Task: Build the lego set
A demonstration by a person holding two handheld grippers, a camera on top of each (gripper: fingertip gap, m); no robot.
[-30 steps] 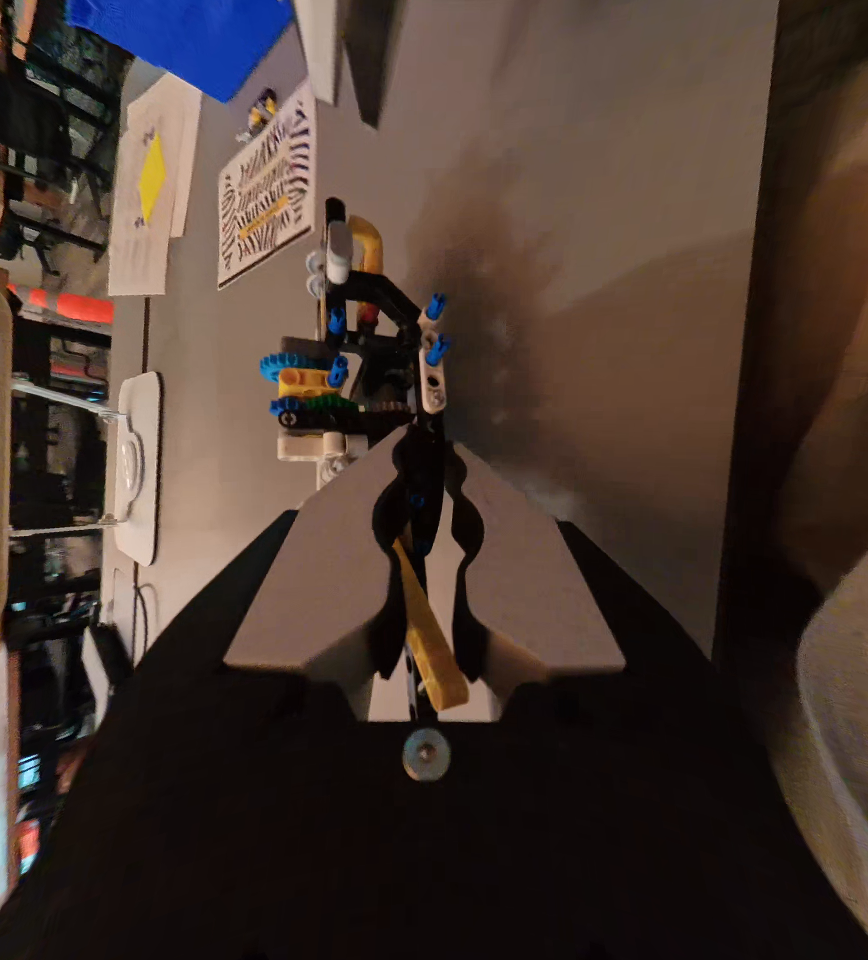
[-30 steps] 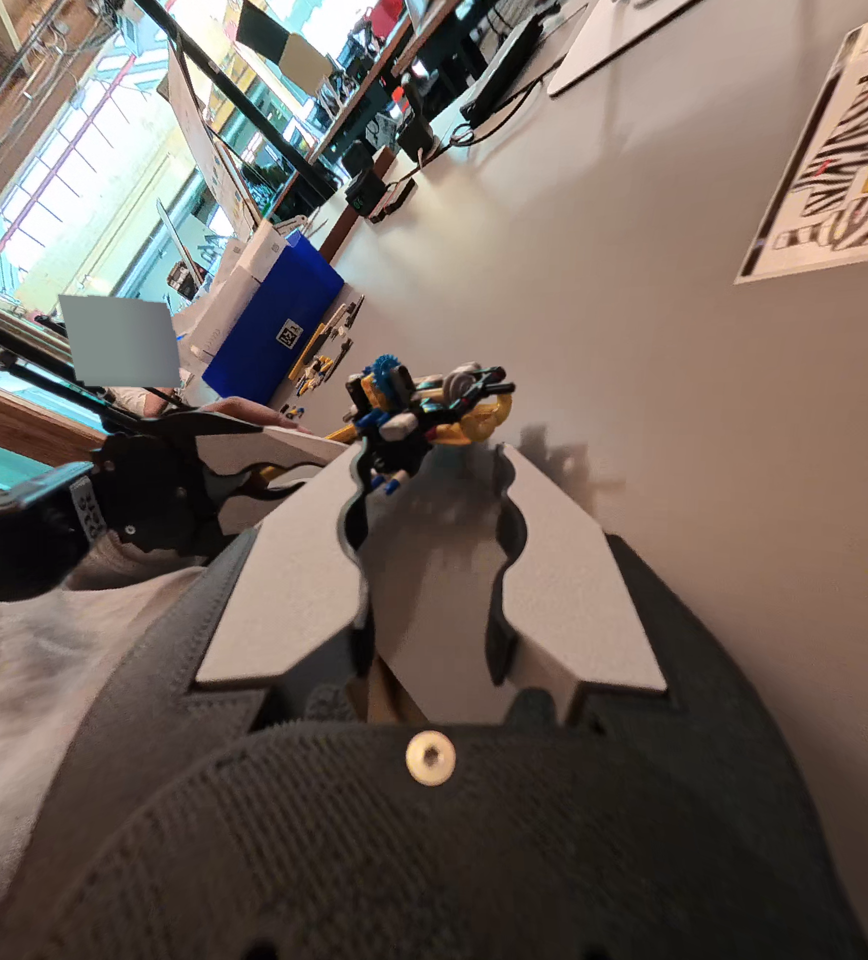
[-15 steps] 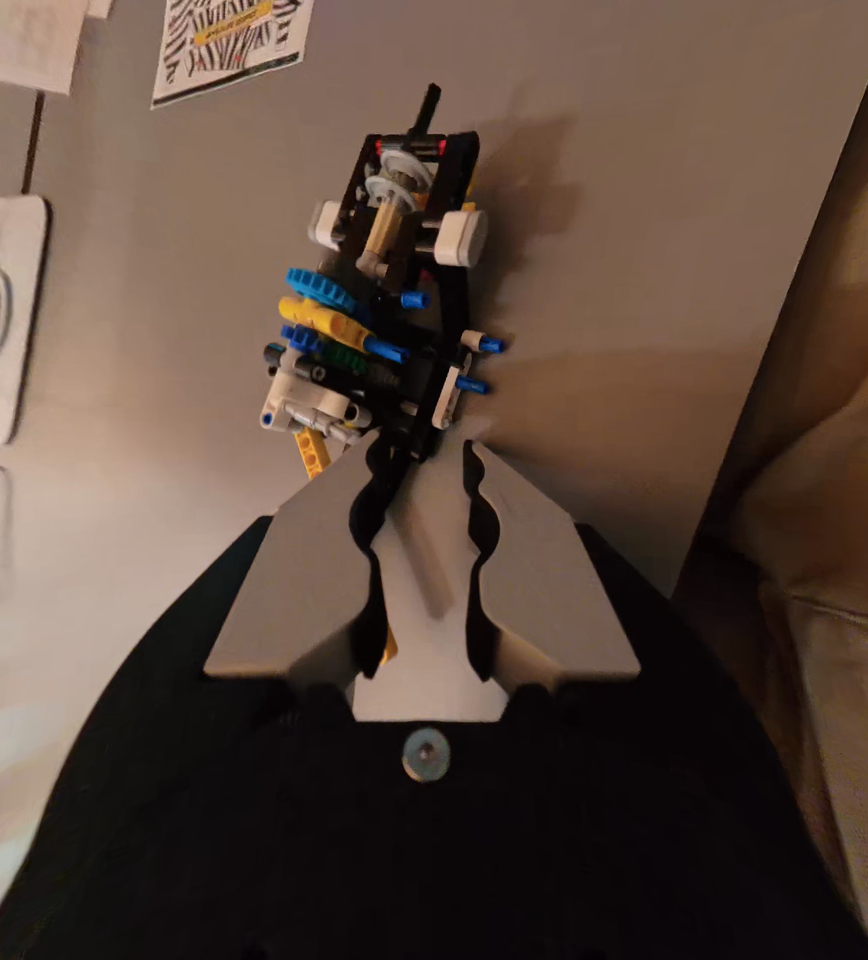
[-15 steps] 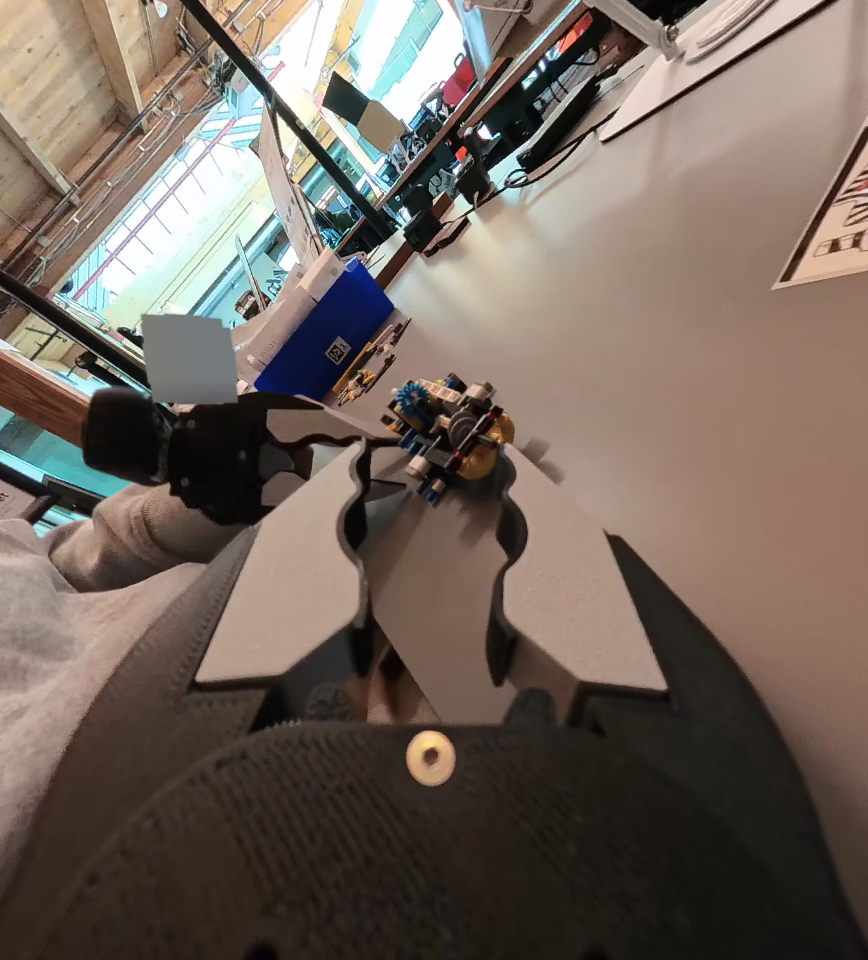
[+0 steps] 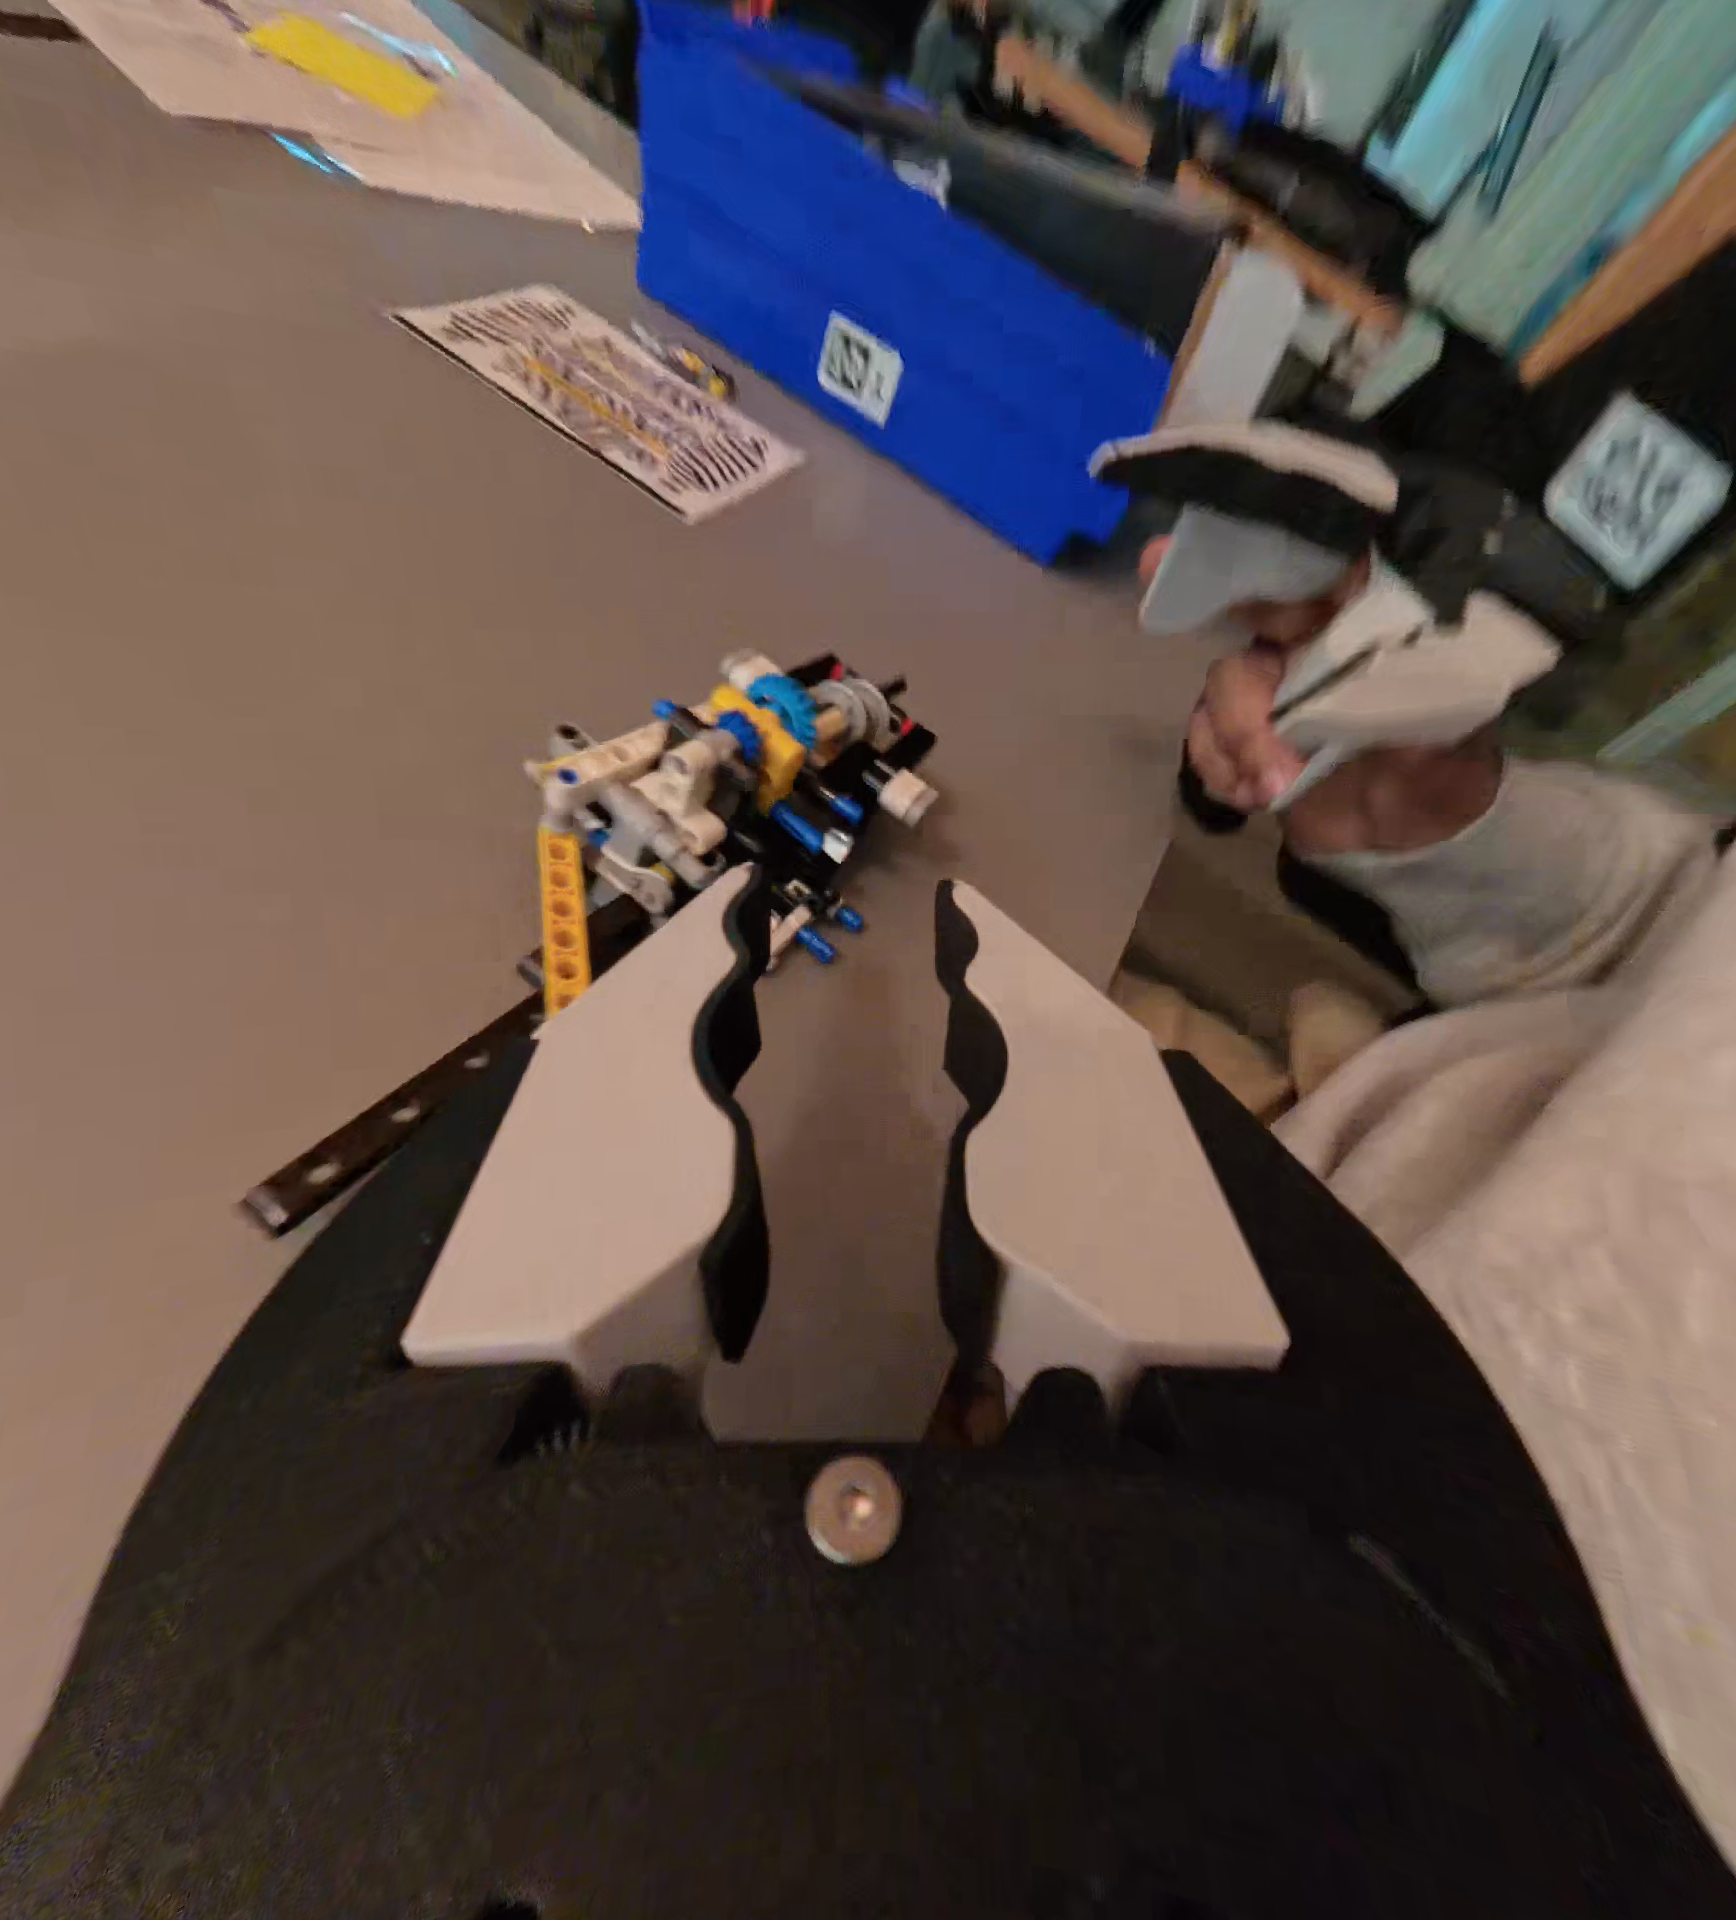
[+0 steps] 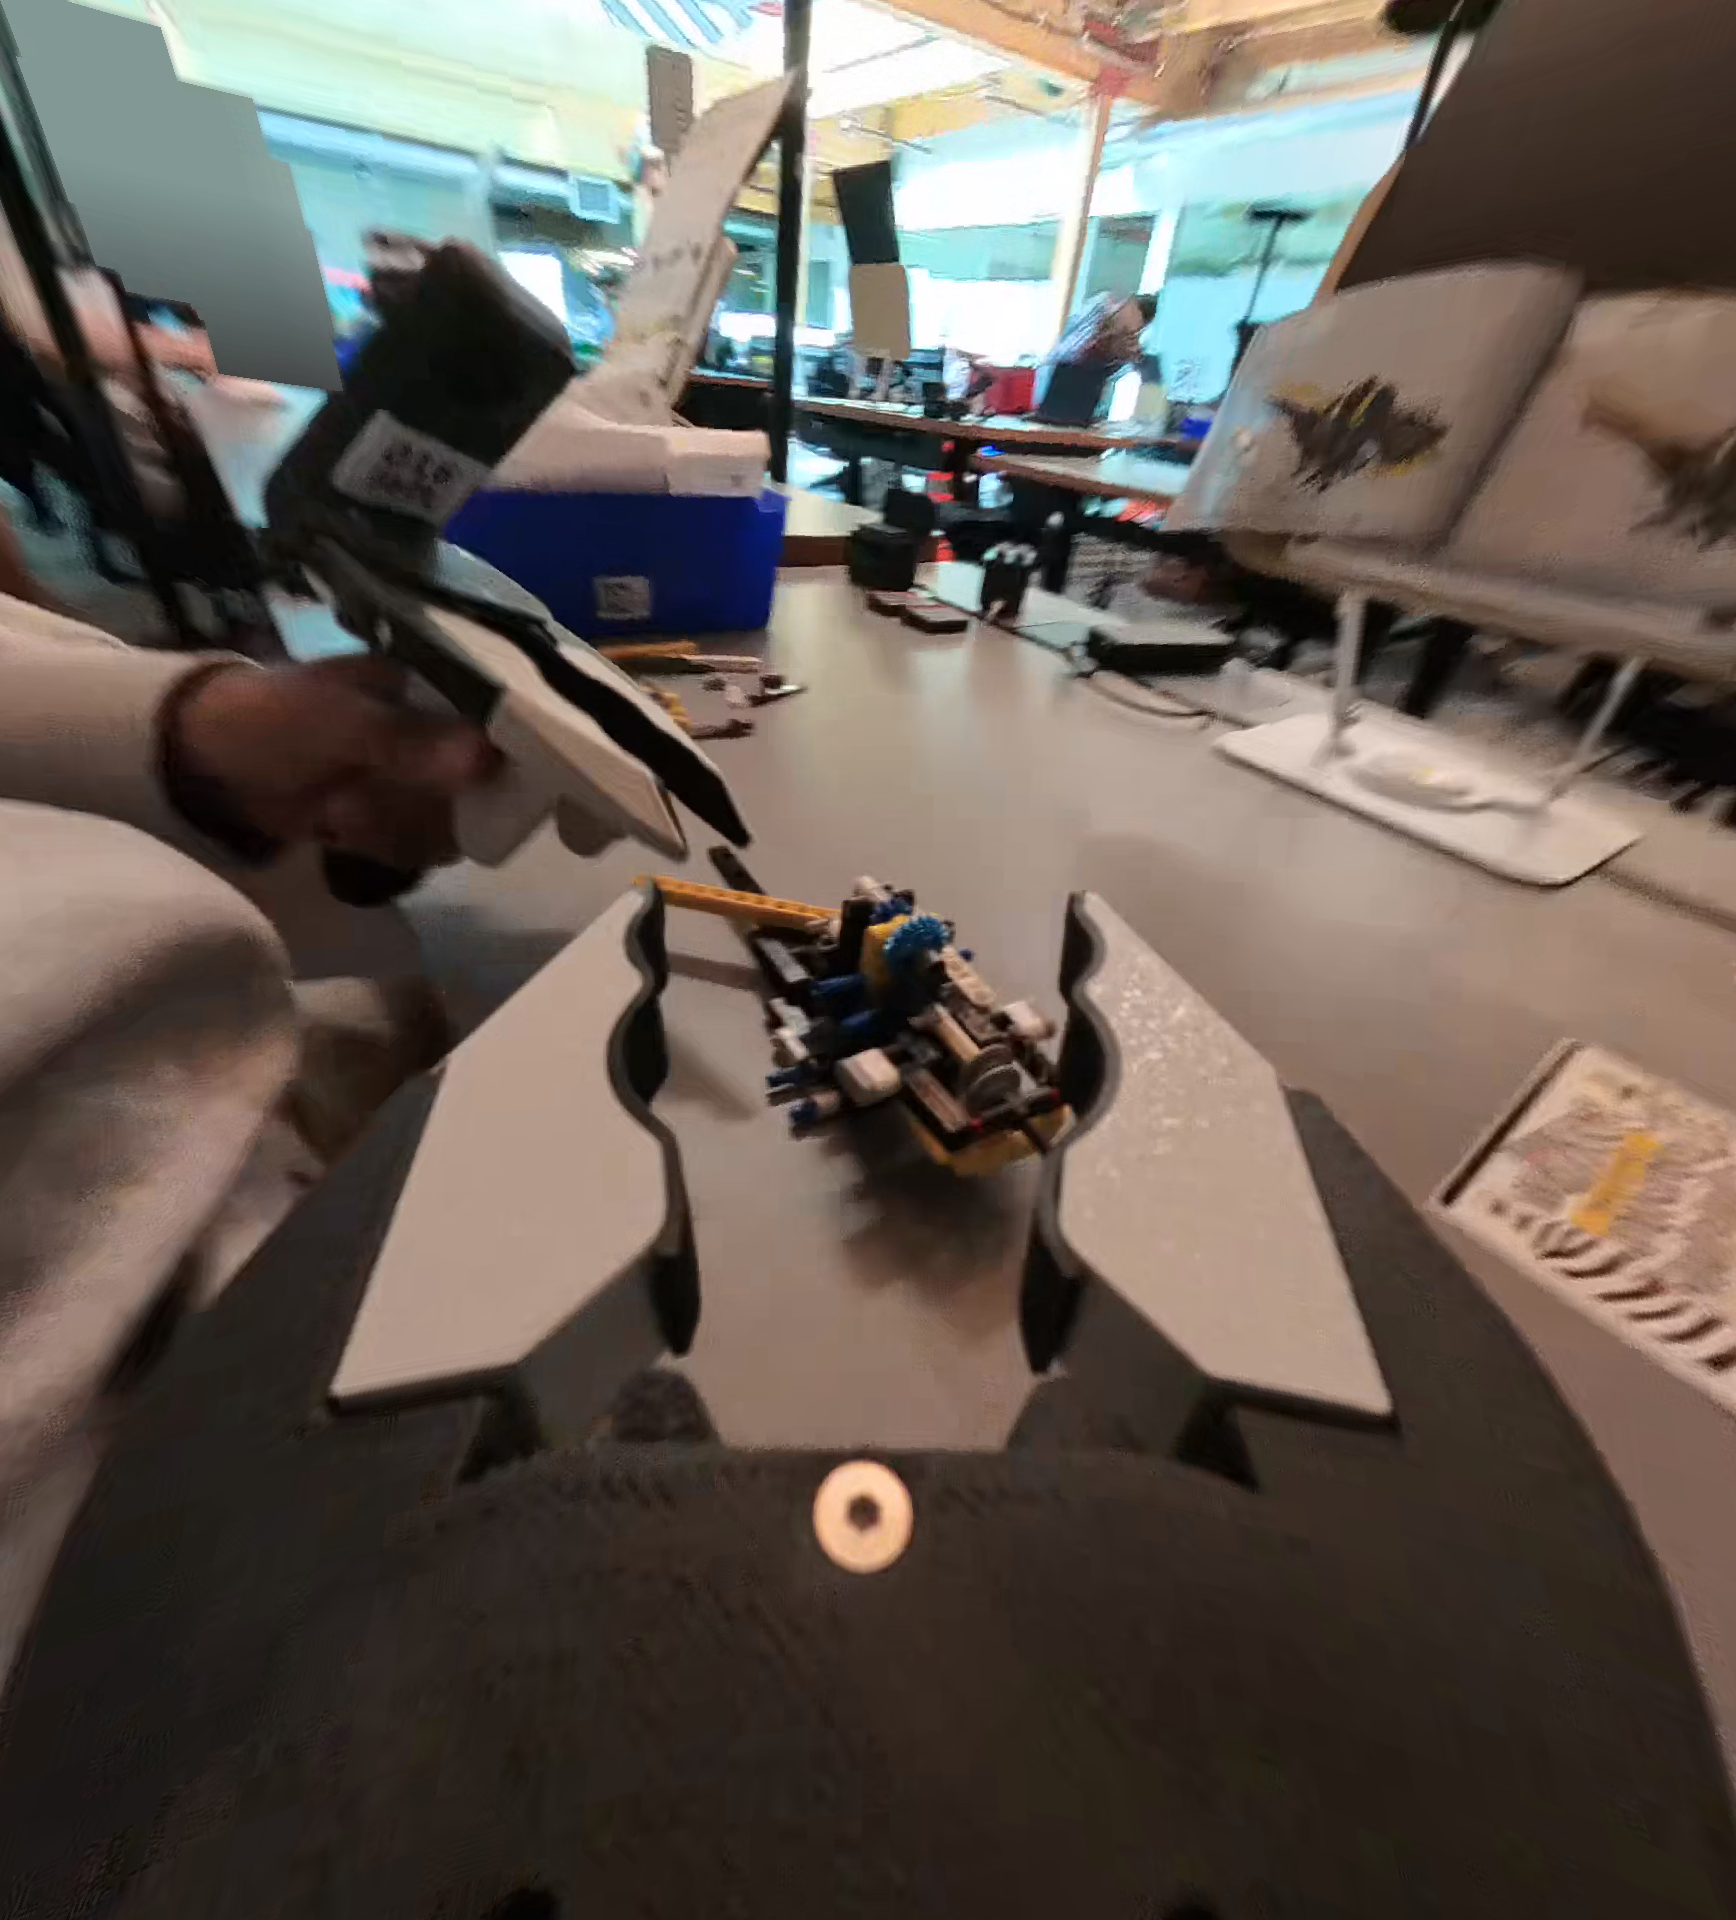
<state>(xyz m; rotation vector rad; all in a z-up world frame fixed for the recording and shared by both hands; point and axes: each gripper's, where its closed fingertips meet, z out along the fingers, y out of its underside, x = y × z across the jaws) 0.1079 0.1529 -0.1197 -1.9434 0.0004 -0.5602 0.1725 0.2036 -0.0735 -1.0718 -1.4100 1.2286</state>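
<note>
Model released, beside left tool.

Grey table, lego model, striped sheet, blue box

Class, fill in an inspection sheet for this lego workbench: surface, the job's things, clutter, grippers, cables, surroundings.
Surface: grey table, mostly bare.
Job's things: part-built lego model lying on the table, with a yellow beam and a black beam sticking out; loose lego pieces near the blue bin.
Clutter: zebra-striped sheet; papers at the far edge.
Grippers: left gripper open, empty, beside the model; right gripper open, fingers either side of the model, not closed on it.
Cables: dark cable on the far table.
Surroundings: workshop desks, printed boards on a white stand.
</note>
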